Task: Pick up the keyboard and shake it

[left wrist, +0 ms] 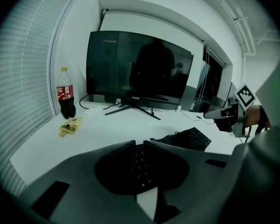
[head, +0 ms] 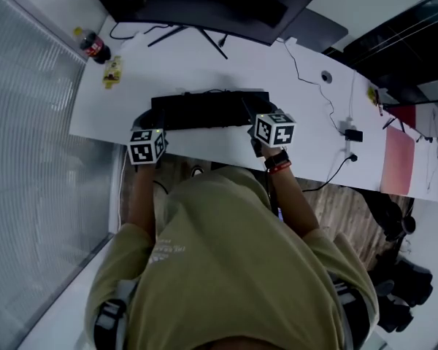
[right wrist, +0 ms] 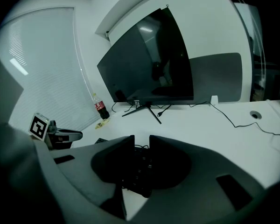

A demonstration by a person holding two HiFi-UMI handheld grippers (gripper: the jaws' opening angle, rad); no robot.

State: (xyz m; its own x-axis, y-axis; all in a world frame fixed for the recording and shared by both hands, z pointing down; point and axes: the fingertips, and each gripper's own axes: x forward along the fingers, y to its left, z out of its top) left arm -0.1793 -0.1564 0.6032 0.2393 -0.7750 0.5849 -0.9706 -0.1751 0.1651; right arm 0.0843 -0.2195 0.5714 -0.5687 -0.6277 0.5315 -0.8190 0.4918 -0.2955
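Observation:
A black keyboard (head: 204, 109) lies flat on the white desk (head: 226, 68), in front of the monitor. My left gripper (head: 144, 120) is at the keyboard's left end and my right gripper (head: 267, 113) at its right end, both near the front edge. In the left gripper view the jaws (left wrist: 140, 143) stand a narrow gap apart, with the keyboard's (left wrist: 189, 138) keys showing through it. The right gripper's jaws (right wrist: 141, 138) stand a little wider apart, over the keyboard's (right wrist: 139, 174) dark end and its cable. I cannot see either pair of pads pressing on it.
A large dark monitor (head: 204, 6) on a splayed stand fills the back of the desk. A cola bottle (head: 93, 47) and a yellow snack packet (head: 112, 71) sit at the far left by the blinds. Cables and a small adapter (head: 352, 134) lie to the right.

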